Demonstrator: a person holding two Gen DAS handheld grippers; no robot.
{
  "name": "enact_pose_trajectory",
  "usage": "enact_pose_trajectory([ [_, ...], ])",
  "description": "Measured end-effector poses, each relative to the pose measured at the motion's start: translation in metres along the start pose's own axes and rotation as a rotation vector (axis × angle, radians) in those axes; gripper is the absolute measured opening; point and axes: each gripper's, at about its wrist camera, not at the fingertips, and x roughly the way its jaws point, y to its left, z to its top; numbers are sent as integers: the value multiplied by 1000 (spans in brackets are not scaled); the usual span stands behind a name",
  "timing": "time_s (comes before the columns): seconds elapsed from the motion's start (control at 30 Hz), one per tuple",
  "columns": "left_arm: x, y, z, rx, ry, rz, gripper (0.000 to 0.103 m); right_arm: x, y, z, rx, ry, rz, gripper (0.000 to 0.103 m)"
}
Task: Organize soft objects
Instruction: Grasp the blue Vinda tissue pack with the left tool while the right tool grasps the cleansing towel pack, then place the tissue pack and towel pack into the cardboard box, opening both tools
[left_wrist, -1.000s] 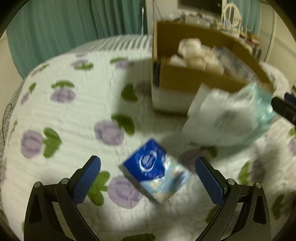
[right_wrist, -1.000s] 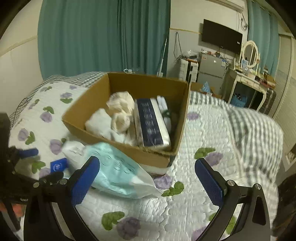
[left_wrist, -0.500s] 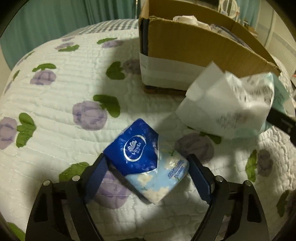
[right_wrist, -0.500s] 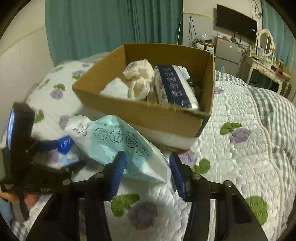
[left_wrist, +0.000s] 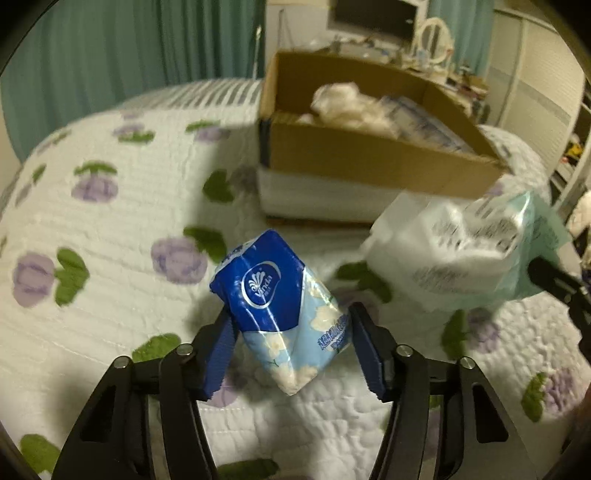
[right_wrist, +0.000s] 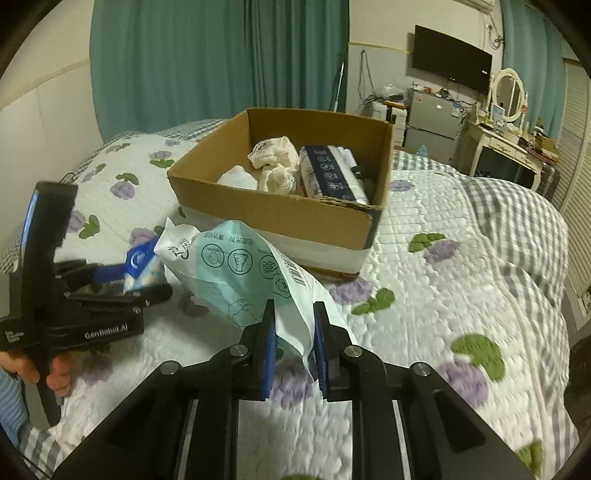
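Hand-held gripper in each of your hands, both clamped on soft packs.
Your left hand-held gripper (left_wrist: 290, 354), jaws just closing, pinches the blue tissue pack (left_wrist: 277, 314); your right hand-held gripper (right_wrist: 293, 350) pinches the mint pack (right_wrist: 243, 273), both just before the cardboard box (right_wrist: 280, 218) on the bed (right_wrist: 461, 288).

Teal curtains (right_wrist: 221, 66), wall television (right_wrist: 451, 59), white dressing table (right_wrist: 506, 144)

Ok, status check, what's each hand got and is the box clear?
Left tongs just closed on blue tissue pack, lifted. Right tongs shut on mint pack. Box open, part filled, nothing blocking.
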Motion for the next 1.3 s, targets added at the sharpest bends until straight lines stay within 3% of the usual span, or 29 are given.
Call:
enact_pose_trajectory([
  [0.3, -65, -13, 25, 52, -108, -35, 57, -58, -1, 2, 18, -85, -26, 16],
  [0.5, -86, -11, 55, 52, -153, -56, 57, -102, -11, 30, 13, -189, -59, 15],
  [0.67, -85, -14, 92, 73, -190, -50, 58, -116, -30, 68, 31, -252, -73, 15],
  [0.93, -34, -19, 152, 61, -207, -30, 64, -91, -55, 127, 33, -294, -81, 15],
  [1.1, 11, -23, 169, 99, -172, 5, 81, -62, -64, 145, 29, -294, -71, 15],
  [1.17, 20, -21, 173, 89, -177, 20, 82, -47, -66, 150, 30, -282, -65, 15],
  [1.3, 26, -9, 177, 62, -186, -28, 82, -13, -68, 163, 24, -258, -43, 15],
])
